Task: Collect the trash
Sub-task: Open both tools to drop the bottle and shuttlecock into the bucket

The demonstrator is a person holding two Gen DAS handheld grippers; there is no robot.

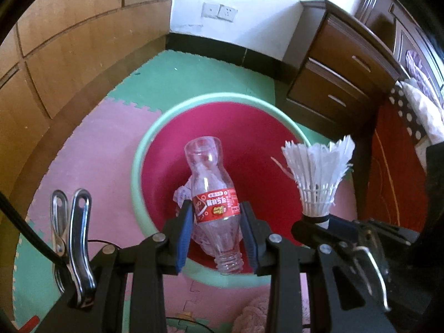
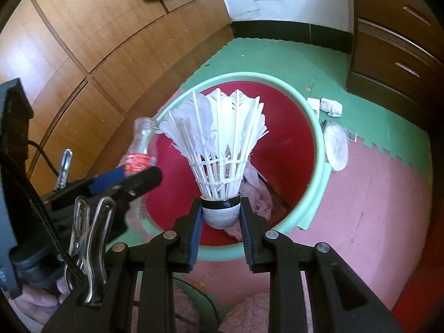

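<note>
The bottle (image 2: 141, 149) blurs behind the left hand-held gripper (image 2: 130, 179).

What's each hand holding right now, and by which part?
Left tongs clamp the bottle across its red label, neck toward the camera. Right tongs clamp the shuttlecock by its cork base.

Premises: a lived-in bedroom of a home. Floor covered with interlocking foam puzzle mats (image 1: 91, 149) in pink and green. A dark wooden nightstand (image 1: 341, 66) with two drawers stands against a white wall carrying two wall sockets (image 1: 219, 11) above a black skirting band. Light wood-veneer cabinet doors (image 1: 69, 44) line the left side. Bedding (image 1: 421, 111), spotted and floral, shows at the right edge. A round bin (image 2: 319, 127), mint-green rim and red lining, sits on the mats.
</note>
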